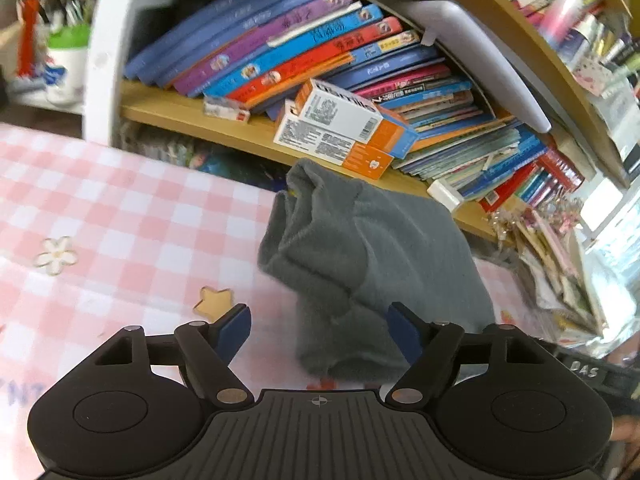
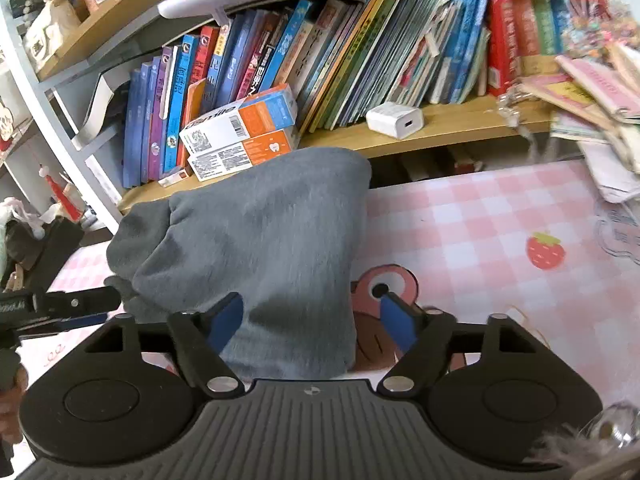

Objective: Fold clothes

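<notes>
Near the table's back edge the garment (image 2: 256,248) is lying lengthwise between both gaping grippers, right gripper (image 2: 312,320) and left gripper (image 1: 320,330), the right sitting nearer

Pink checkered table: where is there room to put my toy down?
Bare cloth lies left of the grey garment, around the flower print, and right of it around the strawberry print. The bookshelf and paper pile are crowded.

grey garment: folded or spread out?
Folded. The grey garment lies as a compact, layered bundle on the checked tablecloth, edges doubled over, both grippers open beside it.
</notes>
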The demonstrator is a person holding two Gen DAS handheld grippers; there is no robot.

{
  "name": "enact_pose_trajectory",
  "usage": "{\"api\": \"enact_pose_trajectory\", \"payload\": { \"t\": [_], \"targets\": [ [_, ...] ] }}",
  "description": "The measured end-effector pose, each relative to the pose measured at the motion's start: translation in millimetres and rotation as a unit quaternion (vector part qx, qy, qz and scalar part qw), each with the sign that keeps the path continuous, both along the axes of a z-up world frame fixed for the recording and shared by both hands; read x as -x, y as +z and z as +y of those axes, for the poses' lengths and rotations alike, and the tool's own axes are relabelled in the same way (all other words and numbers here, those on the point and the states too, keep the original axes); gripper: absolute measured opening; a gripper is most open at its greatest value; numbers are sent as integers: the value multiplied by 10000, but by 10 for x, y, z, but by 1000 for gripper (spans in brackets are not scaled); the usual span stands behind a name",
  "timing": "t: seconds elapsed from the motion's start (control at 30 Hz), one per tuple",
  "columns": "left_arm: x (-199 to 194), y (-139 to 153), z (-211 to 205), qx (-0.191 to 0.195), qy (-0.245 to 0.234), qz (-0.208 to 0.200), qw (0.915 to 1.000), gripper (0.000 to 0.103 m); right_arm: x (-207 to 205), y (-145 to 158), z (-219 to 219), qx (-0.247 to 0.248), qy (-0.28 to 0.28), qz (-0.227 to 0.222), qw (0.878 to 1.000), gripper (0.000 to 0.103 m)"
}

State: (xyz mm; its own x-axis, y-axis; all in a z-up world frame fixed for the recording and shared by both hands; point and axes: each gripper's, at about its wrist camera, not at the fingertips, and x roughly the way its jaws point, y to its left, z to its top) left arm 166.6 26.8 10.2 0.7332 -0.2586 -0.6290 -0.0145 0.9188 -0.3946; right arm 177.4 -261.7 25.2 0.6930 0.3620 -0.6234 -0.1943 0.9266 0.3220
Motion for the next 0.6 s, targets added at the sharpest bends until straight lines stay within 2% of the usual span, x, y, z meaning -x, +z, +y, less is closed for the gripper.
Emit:
{"api": "enact_pose_trajectory", "payload": {
  "t": [0.1,0.17,0.33,0.5,0.6],
  "targets": [
    [196,4,-104,-428,434,-66,9981,78,181,36,62,202,-83,-102,9997,81],
    [305,-6,-157,-566,565,-78,9968,78,308,68,121,369,-194,-182,9990,85],
    [530,-35,-282,-745,426,-48,9963,79,613,86,243,684,-360,-320,9965,90],
    [670,-24,-420,-1139,419,-180,9924,95,849,39,326,829,-449,-316,9950,92],
    [728,0,-525,-1519,319,-334,9873,97,914,35,380,933,-392,-319,9944,94]
  ]
}}
